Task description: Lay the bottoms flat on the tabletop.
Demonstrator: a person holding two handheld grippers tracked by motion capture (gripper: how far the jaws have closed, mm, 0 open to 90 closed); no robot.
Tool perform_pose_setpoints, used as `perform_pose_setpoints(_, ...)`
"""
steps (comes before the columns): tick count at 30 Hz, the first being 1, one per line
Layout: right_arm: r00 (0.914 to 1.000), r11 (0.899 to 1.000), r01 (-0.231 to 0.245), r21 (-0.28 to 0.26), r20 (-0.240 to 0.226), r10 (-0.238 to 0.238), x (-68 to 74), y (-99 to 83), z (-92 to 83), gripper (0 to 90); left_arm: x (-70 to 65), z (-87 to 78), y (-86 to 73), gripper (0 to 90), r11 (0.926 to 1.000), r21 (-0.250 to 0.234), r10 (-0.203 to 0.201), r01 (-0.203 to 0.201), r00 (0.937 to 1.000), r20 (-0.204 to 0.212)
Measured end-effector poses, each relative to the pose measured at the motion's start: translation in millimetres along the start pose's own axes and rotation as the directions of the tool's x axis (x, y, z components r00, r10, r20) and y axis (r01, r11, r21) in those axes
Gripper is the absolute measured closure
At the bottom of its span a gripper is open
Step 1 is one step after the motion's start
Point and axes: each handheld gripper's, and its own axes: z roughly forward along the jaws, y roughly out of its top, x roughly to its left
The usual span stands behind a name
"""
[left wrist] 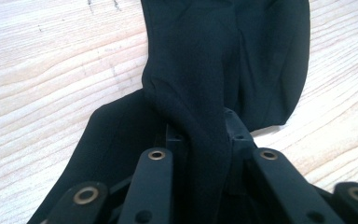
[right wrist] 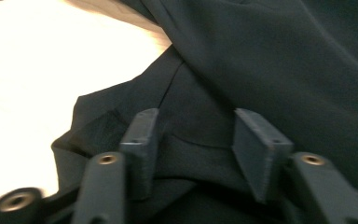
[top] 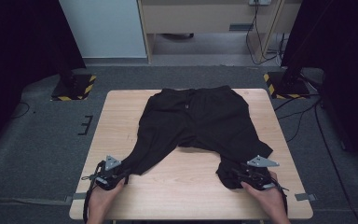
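Observation:
A pair of black shorts (top: 196, 121) lies spread on the wooden table (top: 121, 107), waistband at the far edge and legs pointing toward the person. My left gripper (top: 122, 171) is at the hem of the left leg, shut on a raised fold of the shorts (left wrist: 205, 56); the cloth runs up between the jaws of this left gripper (left wrist: 200, 135). My right gripper (top: 234, 174) is at the bunched hem of the right leg. Seen from the right gripper (right wrist: 196, 135) itself, the jaws stand apart over the crumpled shorts (right wrist: 284, 60), open.
Bare wood (top: 191, 186) lies between the two legs near the front edge. Yellow-and-black striped stand bases (top: 74, 88) (top: 284, 86) sit on the floor beyond the far corners. Cables (top: 303, 116) trail on the right. Hands (top: 103, 198) hold both grippers.

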Motion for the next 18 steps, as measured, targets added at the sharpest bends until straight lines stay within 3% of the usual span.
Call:
perform_pose_setpoints(3, 0.9999, 1.0, 0.006, 0.007, -0.011, -0.006, -2.1, -1.5, -3.1, 71.6, -0.4, 1.4, 0.9, 68.3, 0.9999, -0.01, -0.009, 0.009, 0.9999, -0.009)
perform_pose_setpoints(6, 0.9995, 1.0, 0.014, 0.017, -0.029, -0.014, -3.4, -2.9, -5.9, 77.0, -0.7, 3.4, 3.1, 46.2, 0.9996, -0.025, -0.017, 0.016, 0.9986, -0.051)
perform_pose_setpoints(9, 0.9992, 1.0, 0.014, 0.02, -0.037, -0.014, -4.0, -4.7, -8.6, 79.6, -1.3, 3.5, 6.3, 36.5, 0.9984, -0.056, -0.015, 0.011, 0.9981, -0.06)
perform_pose_setpoints(15, 0.999, 0.999, 0.018, 0.027, -0.041, -0.017, -2.1, -7.9, -13.5, 81.4, -9.2, 0.3, 17.5, 32.3, 0.9912, -0.129, 0.021, -0.029, 0.9976, -0.066)
perform_pose_setpoints(18, 0.999, 0.999, 0.024, 0.031, -0.039, -0.022, 0.3, -11.6, -18.3, 81.5, -16.5, 3.4, 24.7, 32.3, 0.9865, -0.154, 0.049, -0.055, 0.9979, -0.043)
